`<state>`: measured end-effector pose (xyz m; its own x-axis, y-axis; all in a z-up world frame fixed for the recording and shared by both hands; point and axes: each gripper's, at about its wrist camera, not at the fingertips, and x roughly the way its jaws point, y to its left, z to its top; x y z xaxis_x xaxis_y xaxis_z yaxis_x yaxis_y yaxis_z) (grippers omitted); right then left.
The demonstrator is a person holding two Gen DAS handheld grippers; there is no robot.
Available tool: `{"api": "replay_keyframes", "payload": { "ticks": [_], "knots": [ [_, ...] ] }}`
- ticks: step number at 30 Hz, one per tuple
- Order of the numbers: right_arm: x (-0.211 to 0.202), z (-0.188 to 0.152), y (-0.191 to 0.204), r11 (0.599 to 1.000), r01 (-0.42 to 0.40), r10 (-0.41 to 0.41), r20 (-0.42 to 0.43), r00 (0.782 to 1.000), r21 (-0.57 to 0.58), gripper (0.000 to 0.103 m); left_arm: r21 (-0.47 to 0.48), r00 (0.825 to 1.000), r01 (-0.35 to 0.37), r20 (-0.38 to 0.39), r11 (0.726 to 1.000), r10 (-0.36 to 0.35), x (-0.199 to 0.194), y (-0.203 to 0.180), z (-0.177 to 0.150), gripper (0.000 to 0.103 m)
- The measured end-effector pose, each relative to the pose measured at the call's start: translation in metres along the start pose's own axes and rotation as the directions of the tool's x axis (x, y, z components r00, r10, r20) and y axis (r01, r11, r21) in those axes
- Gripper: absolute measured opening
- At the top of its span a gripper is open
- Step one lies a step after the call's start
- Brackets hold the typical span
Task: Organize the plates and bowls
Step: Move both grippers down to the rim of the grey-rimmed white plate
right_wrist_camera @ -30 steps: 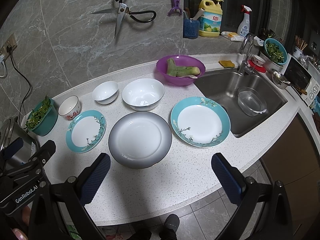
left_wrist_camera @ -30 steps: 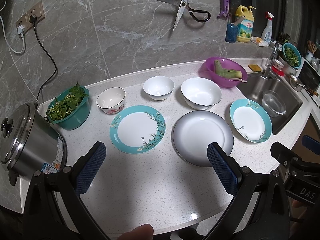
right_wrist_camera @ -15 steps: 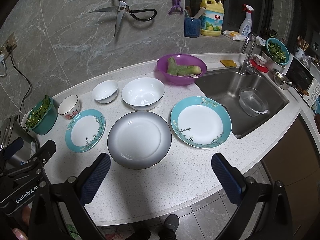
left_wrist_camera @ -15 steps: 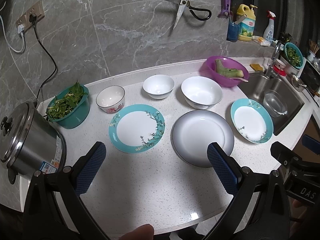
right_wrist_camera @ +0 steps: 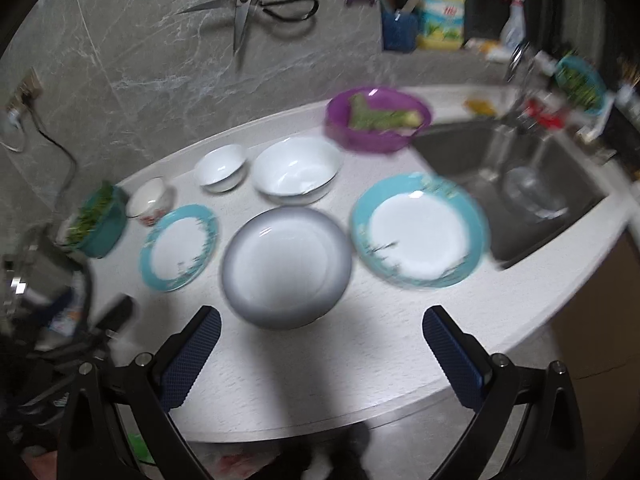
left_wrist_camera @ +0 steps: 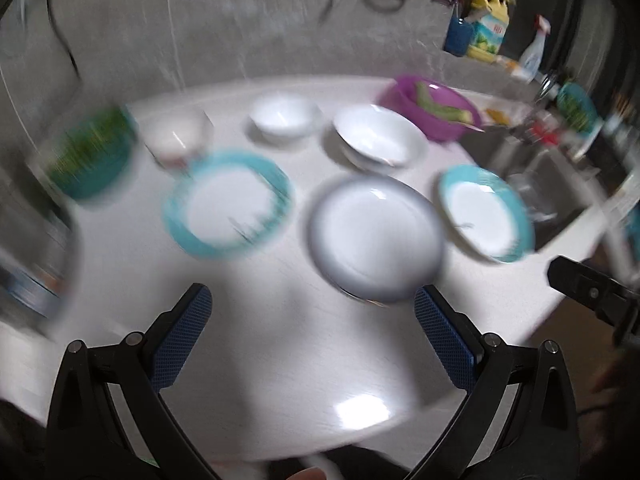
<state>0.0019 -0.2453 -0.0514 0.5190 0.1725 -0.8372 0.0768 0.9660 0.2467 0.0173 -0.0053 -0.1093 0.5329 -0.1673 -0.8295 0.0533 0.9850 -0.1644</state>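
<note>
Both views are smeared with motion blur, the left wrist's worse. The left gripper (left_wrist_camera: 312, 336) hangs over the near edge of the white counter (left_wrist_camera: 280, 360), its blue-padded fingers (left_wrist_camera: 182, 340) spread wide with nothing between them. The right gripper (right_wrist_camera: 320, 354) is the same: jaws wide apart, empty, above the near counter edge.

On the counter a near row of three plates runs left to right: a teal-rimmed plate (right_wrist_camera: 179, 247), a grey-rimmed plate (right_wrist_camera: 286, 266) in the middle, and a larger teal-rimmed plate (right_wrist_camera: 418, 230) on the right, just beside the sink (right_wrist_camera: 532, 184). None touch each other. The grey plate lies just beyond the gap of each gripper.

Behind them, the far row: a small patterned bowl (right_wrist_camera: 150, 202) on the left, a small white bowl (right_wrist_camera: 220, 166), then a big white bowl (right_wrist_camera: 298, 170), all upright and apart. Farther right a purple basin (right_wrist_camera: 378, 120) holds green vegetable pieces. At the far left a teal tub (right_wrist_camera: 98, 220) holds greens, and a steel cooker (right_wrist_camera: 40, 280) stands near it, partly hidden by the other gripper's body.

A clear glass bowl (right_wrist_camera: 534, 196) lies in the sink. Scissors (right_wrist_camera: 248, 8) hang on the marble wall, with a yellow detergent bottle (right_wrist_camera: 440, 8) and a spray bottle (right_wrist_camera: 512, 20) on the ledge to the right.
</note>
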Motion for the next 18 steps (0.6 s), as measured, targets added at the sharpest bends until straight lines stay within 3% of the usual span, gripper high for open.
{"api": "replay_keyframes", "payload": {
  "ticks": [2, 4, 6, 8, 9, 11, 13, 16, 18],
  "knots": [
    [0.018, -0.006, -0.027, 0.988, -0.129, 0.131, -0.018, 0.991, 0.081, 0.103, -0.125, 0.987, 0.147, -0.038, 0.981, -0.153, 0.027, 0.018, -0.015, 0.102],
    [0.042, -0.015, -0.053, 0.960, -0.211, 0.223, -0.048, 0.974, 0.184, 0.103, -0.099, 0.988, 0.131, -0.070, 0.986, -0.138, 0.048, 0.017, -0.024, 0.103],
    [0.064, -0.024, -0.075, 0.914, -0.297, 0.320, -0.042, 0.946, 0.276, 0.103, -0.025, 0.988, 0.130, -0.076, 0.991, -0.131, 0.064, 0.012, -0.031, 0.103],
    [0.080, -0.030, -0.085, 0.877, -0.354, 0.383, -0.028, 0.923, 0.324, 0.103, -0.008, 0.984, 0.125, -0.131, 0.992, -0.125, 0.086, 0.010, -0.036, 0.103],
    [0.085, -0.032, -0.089, 0.861, -0.380, 0.409, -0.016, 0.913, 0.339, 0.103, -0.010, 0.974, 0.122, -0.193, 0.992, -0.122, 0.099, 0.009, -0.035, 0.103],
    [0.099, -0.034, -0.093, 0.833, -0.411, 0.443, 0.000, 0.897, 0.370, 0.102, -0.060, 0.937, 0.126, -0.321, 0.990, -0.138, 0.133, 0.017, -0.027, 0.101],
    [0.115, -0.033, -0.094, 0.803, -0.450, 0.482, 0.017, 0.876, 0.392, 0.102, -0.107, 0.928, 0.163, -0.320, 0.981, -0.189, 0.150, 0.030, -0.020, 0.101],
    [0.135, -0.032, -0.095, 0.784, -0.450, 0.498, 0.000, 0.867, 0.429, 0.102, -0.126, 0.911, 0.238, -0.316, 0.963, -0.266, 0.173, 0.042, 0.002, 0.101],
    [0.146, -0.030, -0.096, 0.765, -0.455, 0.506, 0.013, 0.863, 0.455, 0.099, -0.089, 0.913, 0.253, -0.307, 0.963, -0.268, 0.182, 0.043, 0.016, 0.101]
  ]
}}
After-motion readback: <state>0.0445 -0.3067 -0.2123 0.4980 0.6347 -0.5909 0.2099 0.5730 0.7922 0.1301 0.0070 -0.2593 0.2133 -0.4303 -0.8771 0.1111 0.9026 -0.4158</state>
